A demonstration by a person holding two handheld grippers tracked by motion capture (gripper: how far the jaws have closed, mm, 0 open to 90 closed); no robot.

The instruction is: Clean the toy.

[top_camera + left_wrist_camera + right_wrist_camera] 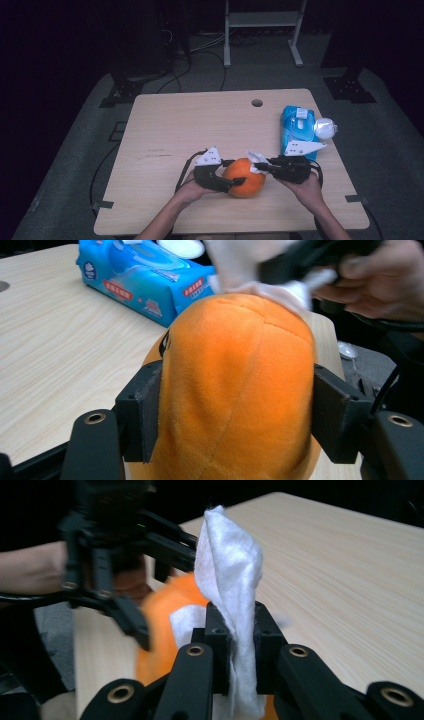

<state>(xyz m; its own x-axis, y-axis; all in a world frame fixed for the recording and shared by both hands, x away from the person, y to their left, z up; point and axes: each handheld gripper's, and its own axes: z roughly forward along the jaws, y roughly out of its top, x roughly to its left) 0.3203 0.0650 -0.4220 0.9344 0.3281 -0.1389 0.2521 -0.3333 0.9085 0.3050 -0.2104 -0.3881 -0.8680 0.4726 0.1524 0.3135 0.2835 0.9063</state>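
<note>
An orange plush ball (247,181) rests on the wooden table (165,130) near its front edge. My left gripper (234,179) comes at it from the left. In the left gripper view, the black pads (142,410) press into both sides of the plush ball (235,375), so my left gripper (235,415) is shut on it. My right gripper (259,167) reaches in from the right, shut on a white wipe (256,159). In the right gripper view the wipe (227,565) stands up between the jaws of my right gripper (235,645) and its lower end lies against the plush ball (160,615).
A blue pack of wet wipes (298,127) lies at the table's right side, with a white round object (325,128) beside it at the edge. A cable hole (257,103) sits near the far edge. Bare tabletop stretches to the left and far side.
</note>
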